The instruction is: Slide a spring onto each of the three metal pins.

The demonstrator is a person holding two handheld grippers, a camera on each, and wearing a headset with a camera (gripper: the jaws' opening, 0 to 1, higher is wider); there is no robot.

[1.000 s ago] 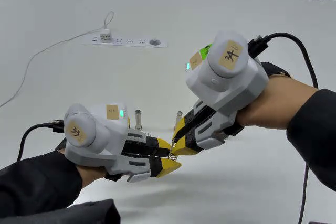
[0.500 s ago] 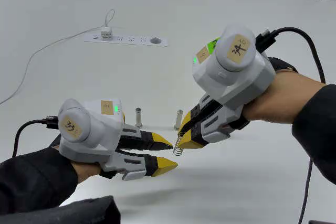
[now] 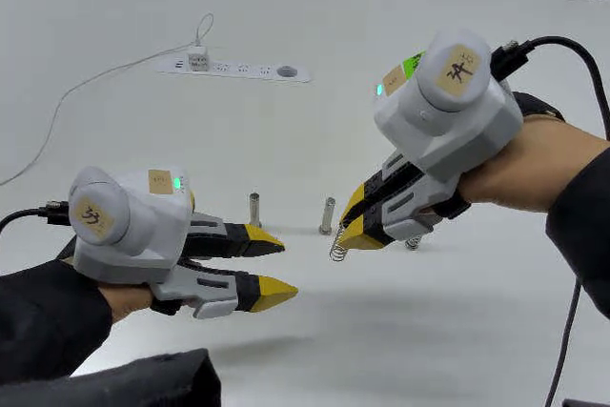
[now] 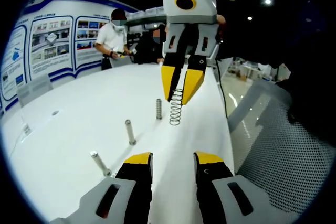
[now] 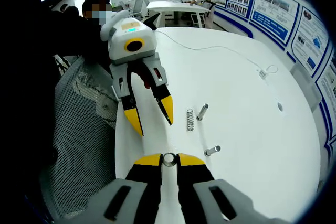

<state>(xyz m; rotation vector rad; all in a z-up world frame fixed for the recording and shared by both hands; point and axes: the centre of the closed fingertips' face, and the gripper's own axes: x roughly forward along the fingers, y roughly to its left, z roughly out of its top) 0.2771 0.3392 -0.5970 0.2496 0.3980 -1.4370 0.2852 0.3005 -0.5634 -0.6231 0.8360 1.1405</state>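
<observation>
**A:** The right gripper (image 3: 355,234), white and black with yellow jaw tips, has its jaws pinched tight on the top end of a thin silver wire spring (image 3: 338,247). The rest of the coil hangs off the tips, a little tilted, down toward the white table (image 3: 457,331).

**B:** Where's that against the pins?

**A:** In the head view two short upright silver metal pins stand bare: the left pin (image 3: 254,209) and the middle pin (image 3: 328,214). The spring's lower end is just right of the middle pin's foot. It is beside the pin, not around it, and I can't tell if it touches.

**B:** The left gripper view looks along the row. The far pin (image 4: 158,108) looks ribbed, as if a coil is already around it, though it's small. The held spring hangs to the right of it, apart.

**A:** And the left gripper (image 3: 274,266), of the same white, black and yellow build?

**B:** Its jaws are spread with nothing between them. It sits low at the near left, tips pointing right toward the spring, near but apart.

**A:** The right gripper view has the spring end-on, a small ring squeezed between the two yellow tips. Another coil shows further out beside a bare pin, and I can't tell whether it sits on a pin.
</observation>
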